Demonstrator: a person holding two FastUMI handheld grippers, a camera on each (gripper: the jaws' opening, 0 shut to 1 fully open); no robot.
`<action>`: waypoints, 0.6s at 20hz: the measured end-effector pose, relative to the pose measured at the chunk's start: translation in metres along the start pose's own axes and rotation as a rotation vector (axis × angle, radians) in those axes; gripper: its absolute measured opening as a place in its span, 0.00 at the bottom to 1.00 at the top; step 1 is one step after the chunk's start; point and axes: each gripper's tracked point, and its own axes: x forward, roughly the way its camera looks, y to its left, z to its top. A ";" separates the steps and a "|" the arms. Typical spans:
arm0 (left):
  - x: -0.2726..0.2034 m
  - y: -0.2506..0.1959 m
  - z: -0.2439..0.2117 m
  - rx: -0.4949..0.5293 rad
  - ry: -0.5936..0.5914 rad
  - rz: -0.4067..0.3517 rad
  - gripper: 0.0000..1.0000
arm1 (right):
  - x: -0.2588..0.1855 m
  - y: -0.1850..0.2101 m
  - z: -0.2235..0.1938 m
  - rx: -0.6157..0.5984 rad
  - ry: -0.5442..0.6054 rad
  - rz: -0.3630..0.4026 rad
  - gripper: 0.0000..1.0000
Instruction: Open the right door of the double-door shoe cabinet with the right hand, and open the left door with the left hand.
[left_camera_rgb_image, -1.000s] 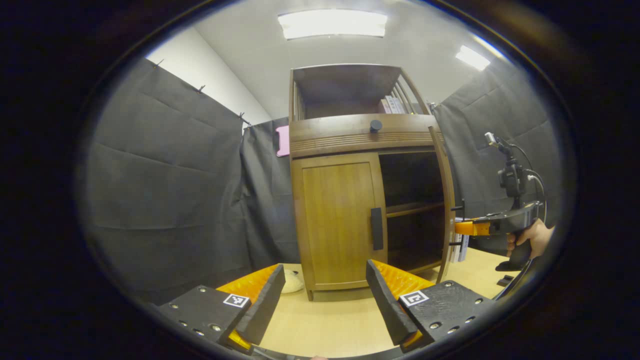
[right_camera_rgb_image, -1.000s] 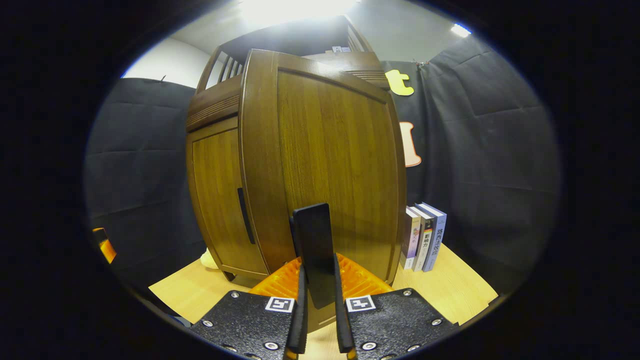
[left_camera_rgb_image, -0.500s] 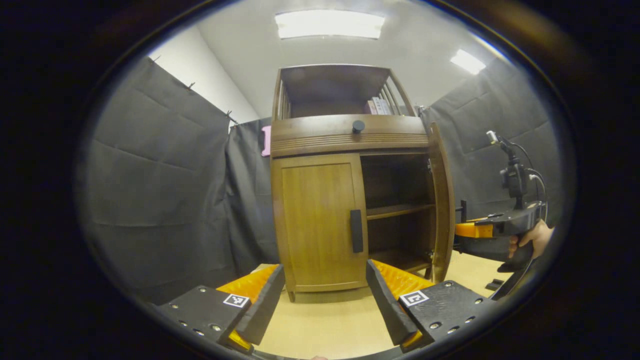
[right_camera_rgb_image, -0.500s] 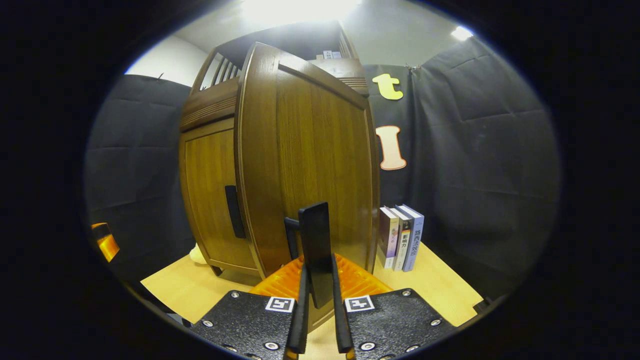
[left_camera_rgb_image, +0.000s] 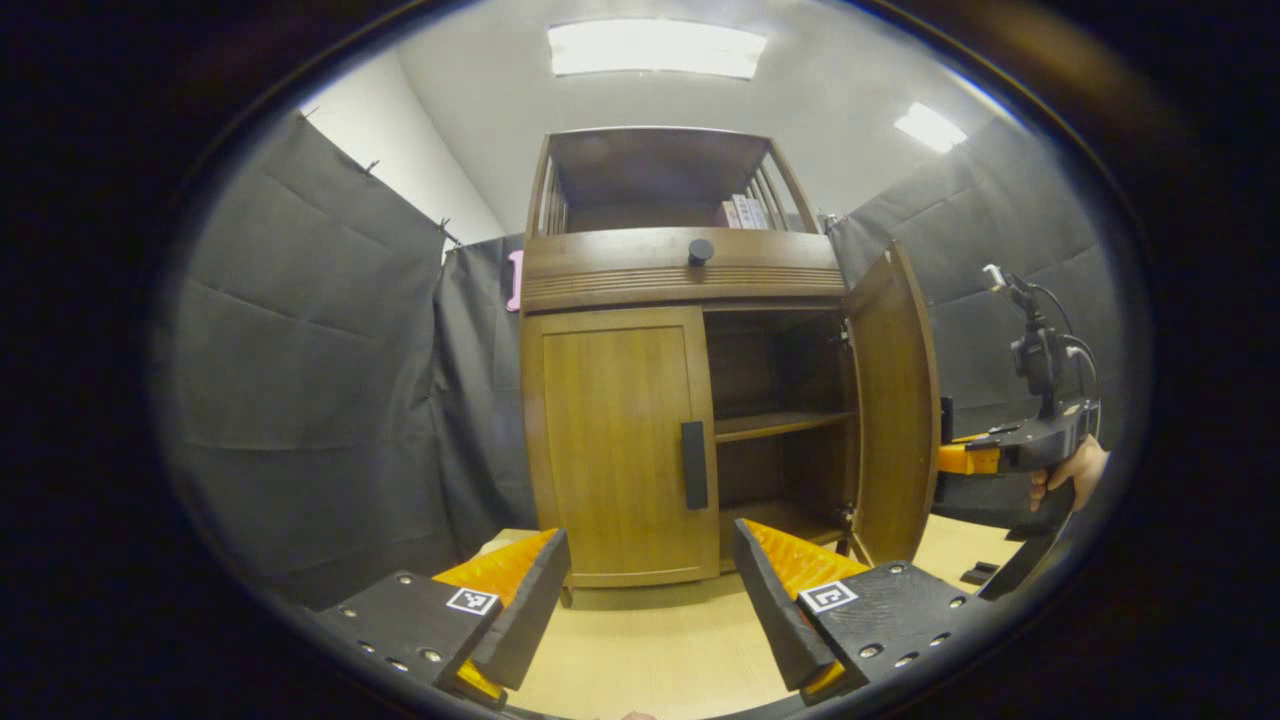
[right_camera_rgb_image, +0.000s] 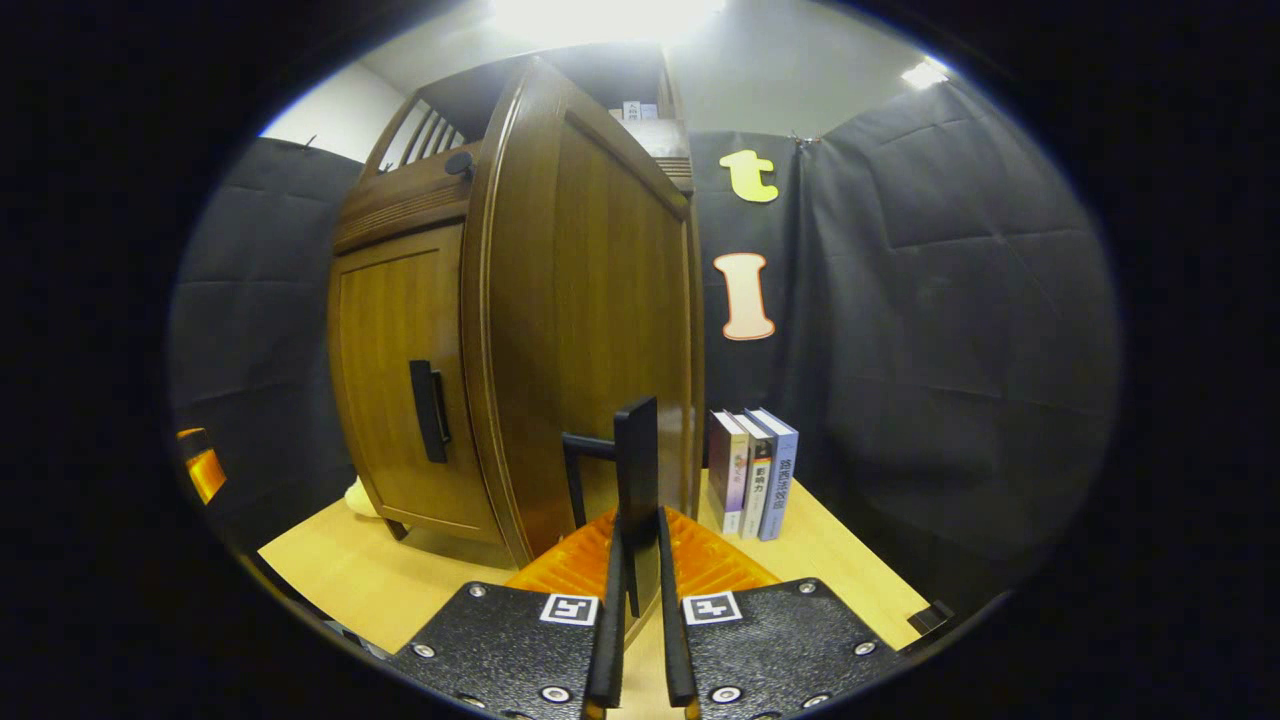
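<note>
The brown wooden shoe cabinet (left_camera_rgb_image: 680, 270) stands on a light wooden floor. Its right door (left_camera_rgb_image: 893, 400) is swung wide, showing dark shelves inside. My right gripper (right_camera_rgb_image: 637, 560) is shut on that door's black handle (right_camera_rgb_image: 632, 470), with the door panel (right_camera_rgb_image: 590, 330) just behind it. The left door (left_camera_rgb_image: 625, 440) is closed, its black handle (left_camera_rgb_image: 694, 464) at its inner edge. My left gripper (left_camera_rgb_image: 650, 590) hangs open in front of the cabinet's base, apart from the left door, nothing between its fingers. The right gripper (left_camera_rgb_image: 950, 458) and a hand holding it sit behind the open door.
Three books (right_camera_rgb_image: 750, 485) stand upright on the floor right of the cabinet. More books (left_camera_rgb_image: 742, 212) sit on the open top shelf, and a round black knob (left_camera_rgb_image: 700, 251) is on the drawer front. A pale object (right_camera_rgb_image: 358, 497) lies at the cabinet's left foot.
The right door has swung further open, pulled by my right gripper holding its handle. The left gripper view has shifted so the cabinet sits more to the left.
</note>
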 end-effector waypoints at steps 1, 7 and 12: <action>0.001 0.000 0.000 0.002 0.002 -0.007 0.93 | 0.000 -0.007 -0.002 0.000 0.005 -0.015 0.16; 0.011 -0.005 -0.002 0.008 0.006 -0.046 0.93 | -0.008 -0.046 -0.008 0.020 0.028 -0.089 0.09; 0.018 -0.008 -0.003 0.012 0.012 -0.086 0.93 | -0.021 -0.074 -0.017 0.025 0.033 -0.144 0.09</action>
